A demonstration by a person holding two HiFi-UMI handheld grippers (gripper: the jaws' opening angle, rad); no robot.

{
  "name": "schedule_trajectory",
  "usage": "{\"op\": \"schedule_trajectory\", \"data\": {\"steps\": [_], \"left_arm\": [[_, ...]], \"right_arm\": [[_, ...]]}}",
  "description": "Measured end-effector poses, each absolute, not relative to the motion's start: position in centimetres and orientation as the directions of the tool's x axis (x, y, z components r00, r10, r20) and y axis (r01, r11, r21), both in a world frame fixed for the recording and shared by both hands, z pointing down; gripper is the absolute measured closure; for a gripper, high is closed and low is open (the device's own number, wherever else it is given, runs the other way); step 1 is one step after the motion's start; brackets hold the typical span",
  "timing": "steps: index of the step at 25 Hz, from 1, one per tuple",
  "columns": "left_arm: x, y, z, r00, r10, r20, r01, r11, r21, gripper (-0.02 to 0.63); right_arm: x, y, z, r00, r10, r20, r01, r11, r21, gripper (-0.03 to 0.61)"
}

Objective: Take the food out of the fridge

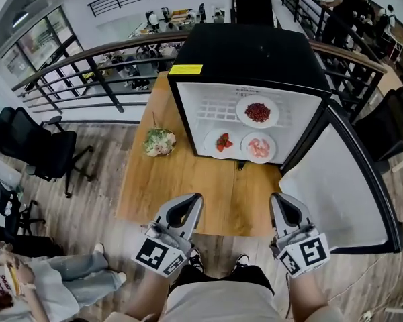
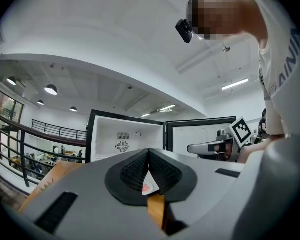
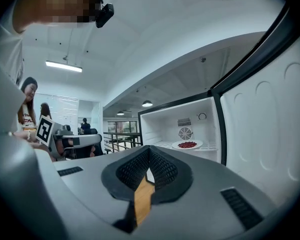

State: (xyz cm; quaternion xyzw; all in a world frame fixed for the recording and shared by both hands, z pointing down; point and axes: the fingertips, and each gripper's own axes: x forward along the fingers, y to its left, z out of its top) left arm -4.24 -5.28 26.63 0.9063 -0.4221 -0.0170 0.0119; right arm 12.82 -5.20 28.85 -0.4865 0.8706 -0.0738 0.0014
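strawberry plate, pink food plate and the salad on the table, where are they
strawberry plate (image 1: 212,141): head view, bare rim left of the berries
pink food plate (image 1: 258,159): head view, lower rim
salad (image 1: 159,141): head view, middle of the greens

Pink food (image 1: 258,146) too small to identify, fridge door (image 3: 270,109) cut by right edge

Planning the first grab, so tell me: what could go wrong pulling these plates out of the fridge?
The strawberry plate and the pink food plate sit close together; pulling one could nudge the other.
The upper plate holds loose red bits that a tilted grip might spill.
The open door stands beside the right gripper and could get bumped.
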Motion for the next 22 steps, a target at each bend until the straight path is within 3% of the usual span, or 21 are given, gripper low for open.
{"op": "schedule_trajectory", "data": {"steps": [11, 16, 22], "left_arm": [[-9.8, -9.0, 28.2, 0.682, -0.731, -0.005, -0.73, -0.681, 0.056, 0.604], [-9.5, -9.0, 29.5, 0.666, -0.745, 0.016, -0.744, -0.663, 0.081, 0.604], [-8.8, -9.6, 31.5, 0.66, -0.749, 0.055, -0.751, -0.654, 0.092, 0.604]], "right_arm": [[7.3, -8.6, 30.2, -0.472, -0.875, 0.108, -0.872, 0.445, -0.205, 0.56], [8.2, -11.2, 33.2, -0.49, -0.864, 0.119, -0.808, 0.398, -0.434, 0.558], [9.4, -15.1, 39.6, -0.465, -0.872, 0.153, -0.656, 0.223, -0.722, 0.548]]}}
